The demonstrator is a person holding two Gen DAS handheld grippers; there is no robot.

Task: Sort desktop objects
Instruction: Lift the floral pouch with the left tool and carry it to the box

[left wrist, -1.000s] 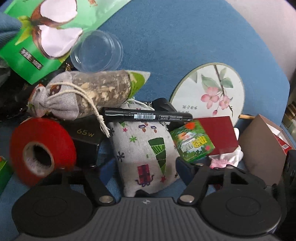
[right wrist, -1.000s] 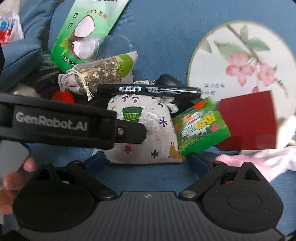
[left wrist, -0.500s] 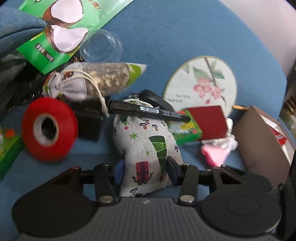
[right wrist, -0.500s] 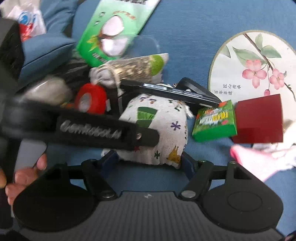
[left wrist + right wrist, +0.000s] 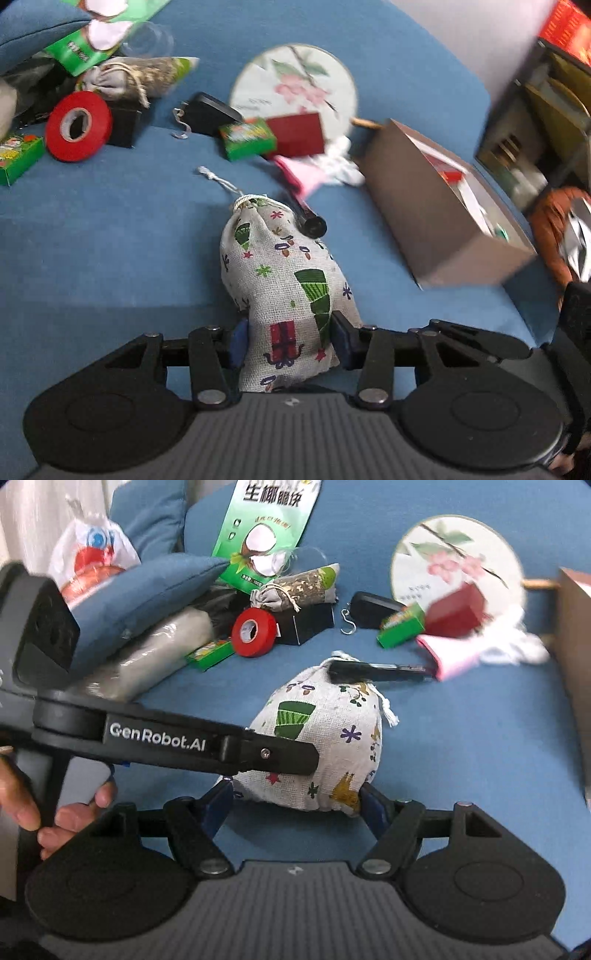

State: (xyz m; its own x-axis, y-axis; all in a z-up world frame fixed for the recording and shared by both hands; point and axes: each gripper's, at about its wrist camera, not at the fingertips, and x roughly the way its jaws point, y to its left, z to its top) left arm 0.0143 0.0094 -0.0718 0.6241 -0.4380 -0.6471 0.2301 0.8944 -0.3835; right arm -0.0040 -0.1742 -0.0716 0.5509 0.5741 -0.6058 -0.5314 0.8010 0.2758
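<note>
A printed cloth pouch (image 5: 284, 280) with a drawstring top is gripped from two sides. My left gripper (image 5: 288, 339) is shut on its lower end, pads pressing into the cloth. My right gripper (image 5: 295, 799) is shut on the same pouch (image 5: 325, 738) across its wider bottom. A black marker (image 5: 310, 221) lies across the pouch's tied top, also in the right wrist view as the marker (image 5: 373, 671). The left tool's side arm (image 5: 207, 744) crosses the right wrist view, with a hand (image 5: 74, 812) on its handle.
A brown cardboard box (image 5: 436, 206) stands open at the right. Behind lie a red tape roll (image 5: 78, 126), small green box (image 5: 248, 138), dark red box (image 5: 297, 133), round flowered fan (image 5: 295, 83), pink cloth (image 5: 303, 175), black key fob (image 5: 207, 112), herb sachet (image 5: 306, 587), snack bag (image 5: 266, 528) and blue cushion (image 5: 147, 590).
Both grippers closed on the printed pouch, then drew it back out of the pile with the marker on it. The pile now lies farther off and the cardboard box nearer.
</note>
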